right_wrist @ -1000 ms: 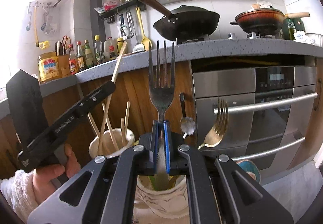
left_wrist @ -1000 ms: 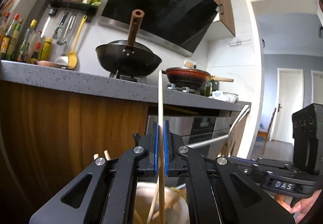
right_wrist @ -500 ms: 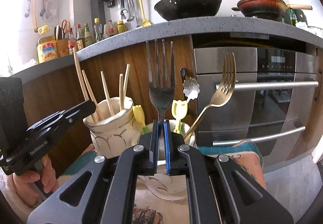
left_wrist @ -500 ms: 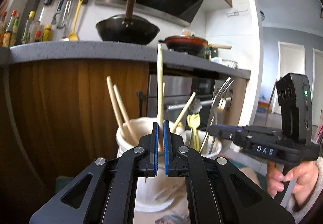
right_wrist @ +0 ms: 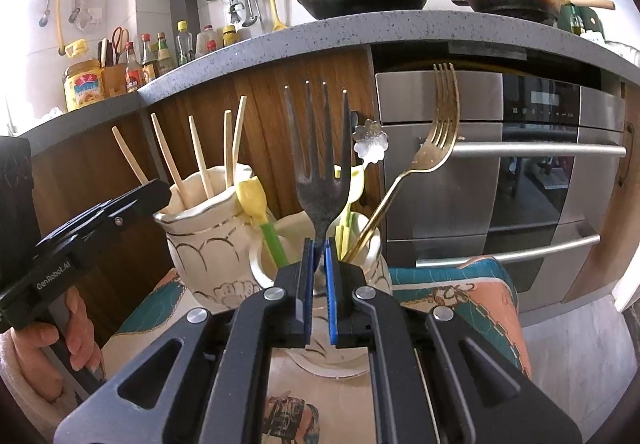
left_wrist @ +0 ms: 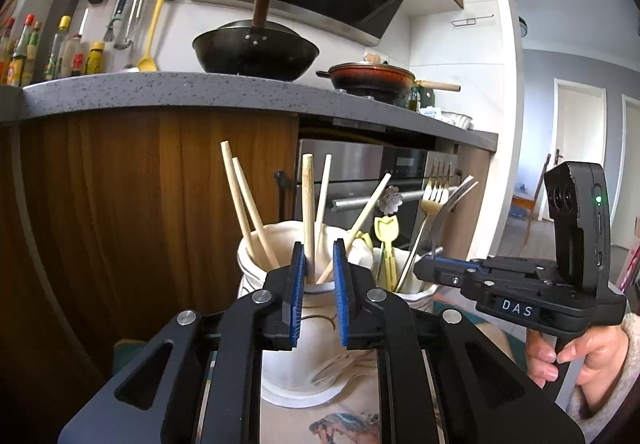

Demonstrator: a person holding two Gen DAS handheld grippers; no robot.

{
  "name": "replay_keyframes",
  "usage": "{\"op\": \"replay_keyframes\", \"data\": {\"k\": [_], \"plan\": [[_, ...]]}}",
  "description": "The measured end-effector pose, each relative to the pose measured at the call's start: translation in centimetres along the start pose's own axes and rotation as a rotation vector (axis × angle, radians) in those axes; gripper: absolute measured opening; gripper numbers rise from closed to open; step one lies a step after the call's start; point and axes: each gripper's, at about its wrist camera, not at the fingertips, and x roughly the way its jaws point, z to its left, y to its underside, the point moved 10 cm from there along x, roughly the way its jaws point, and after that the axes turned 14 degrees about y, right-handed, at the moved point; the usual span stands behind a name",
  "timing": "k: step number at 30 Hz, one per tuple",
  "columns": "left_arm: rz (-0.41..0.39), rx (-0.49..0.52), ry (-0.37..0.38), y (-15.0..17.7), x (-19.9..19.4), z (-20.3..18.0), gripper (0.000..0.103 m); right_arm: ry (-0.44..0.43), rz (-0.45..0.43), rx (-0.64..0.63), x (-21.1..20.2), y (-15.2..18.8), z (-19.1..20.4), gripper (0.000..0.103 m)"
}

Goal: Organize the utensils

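Two cream ceramic jars stand side by side on a patterned mat. The left jar holds several wooden chopsticks. My left gripper is open in front of its mouth, one chopstick standing loose between the pads. The right jar holds a gold fork, yellow tulip-handled utensils and a flower-ended spoon. My right gripper is shut on the dark fork, tines up, its handle down in the right jar. The right gripper also shows in the left wrist view.
The patterned mat lies under the jars. Behind them are wooden cabinet fronts and a steel oven with bar handles. The grey counter above carries a black wok, a red pan and sauce bottles.
My left gripper has opened and let go of the chopstick, which now stands in the left jar. My right gripper has lowered the dark fork into the right jar.
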Motion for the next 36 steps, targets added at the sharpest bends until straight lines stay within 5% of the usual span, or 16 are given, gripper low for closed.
{"op": "replay_keyframes", "data": {"k": [4, 6, 14, 17, 27, 30, 36], "plan": [[0.004, -0.004, -0.012, 0.1, -0.4, 0.2, 0.020, 0.007, 0.000, 0.003, -0.2, 0.0, -0.2, 0.007], [0.000, -0.008, -0.018, 0.0, -0.8, 0.3, 0.037, 0.009, -0.003, 0.006, -0.4, -0.1, -0.3, 0.015], [0.013, 0.000, -0.046, 0.2, -2.4, 0.3, 0.038, 0.024, 0.005, 0.023, -1.5, 0.5, -1.0, 0.044], [0.009, -0.017, -0.064, 0.6, -3.4, 0.6, 0.061, 0.034, 0.015, 0.025, -2.0, 1.1, -1.4, 0.053], [0.068, -0.060, -0.117, 3.7, -5.8, 1.1, 0.067, 0.078, 0.032, -0.020, -4.1, 3.9, -2.0, 0.089], [0.072, -0.060, -0.145, 4.6, -6.3, 0.9, 0.087, 0.111, 0.024, -0.038, -4.3, 4.4, -2.3, 0.098], [0.093, -0.021, -0.175, 5.9, -6.2, 0.0, 0.090, 0.157, -0.045, -0.059, -4.8, 4.5, -2.1, 0.098]]}}
